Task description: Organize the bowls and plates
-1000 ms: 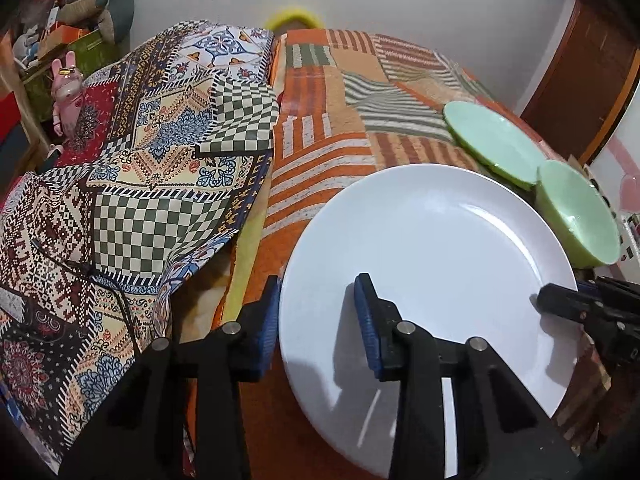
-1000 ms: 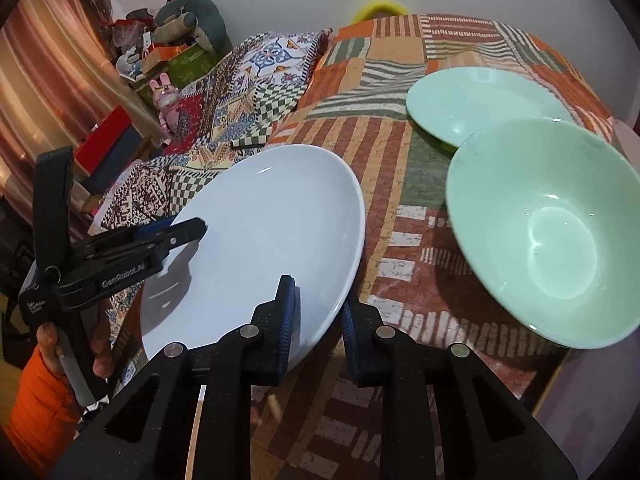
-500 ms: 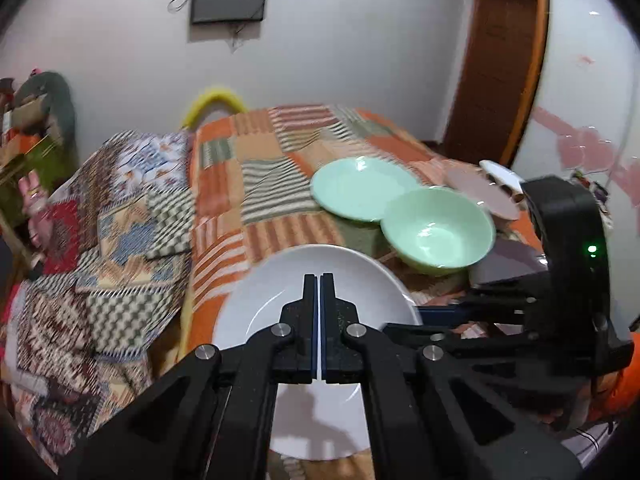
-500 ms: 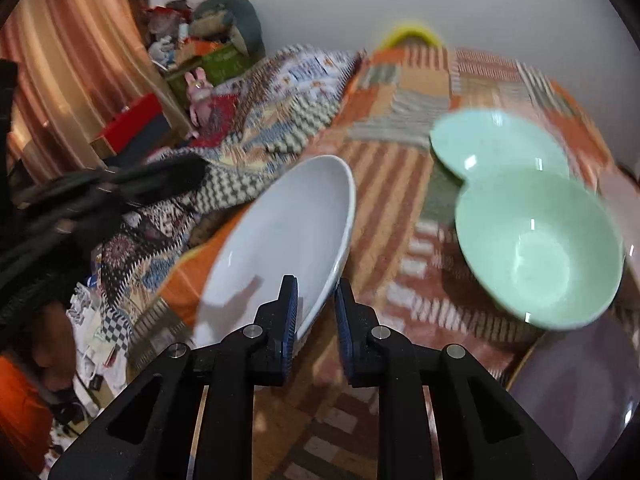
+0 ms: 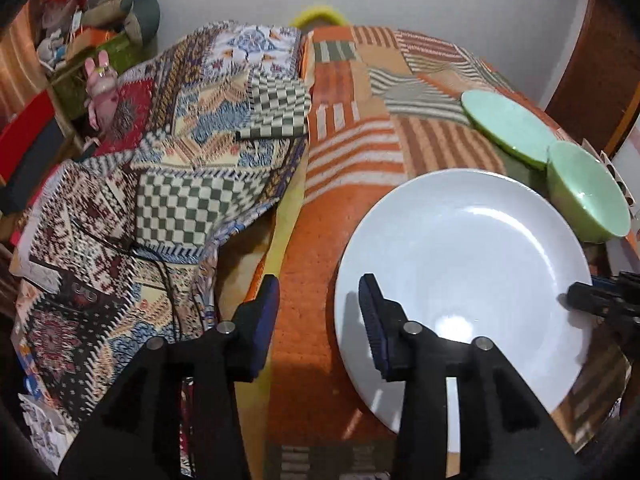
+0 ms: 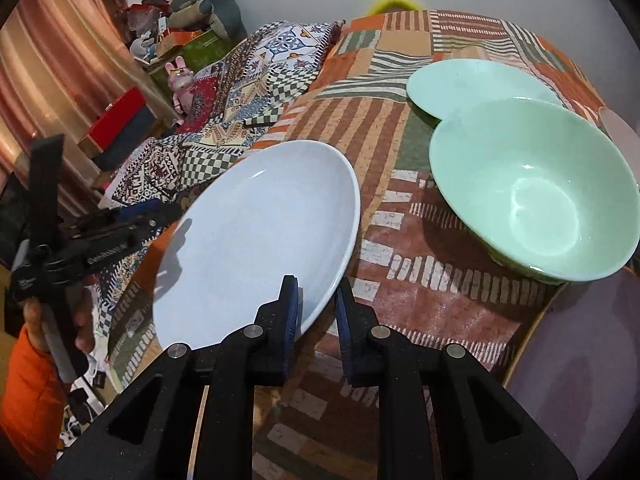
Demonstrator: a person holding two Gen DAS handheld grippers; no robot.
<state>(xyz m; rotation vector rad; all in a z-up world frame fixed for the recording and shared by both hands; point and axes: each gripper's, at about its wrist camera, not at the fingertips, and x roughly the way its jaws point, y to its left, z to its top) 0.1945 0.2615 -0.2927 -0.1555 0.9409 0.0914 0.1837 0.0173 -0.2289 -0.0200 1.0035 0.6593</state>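
Note:
A large white plate lies on the orange patchwork cloth; it also shows in the right wrist view. My left gripper is open, its jaws straddling the plate's left rim, one finger over the plate and one over the cloth. My right gripper is closed on the plate's near rim. A green bowl and a green plate sit to the right; both also show in the left wrist view, the bowl in front of the plate.
A patterned quilt is heaped at the left of the cloth. Toys and boxes stand by the wall at far left. A pale pink plate shows at the right edge.
My left gripper was shut and raised half a second ago; now it is open and low at the white plate's left rim. The white plate has come back down level in the right gripper.

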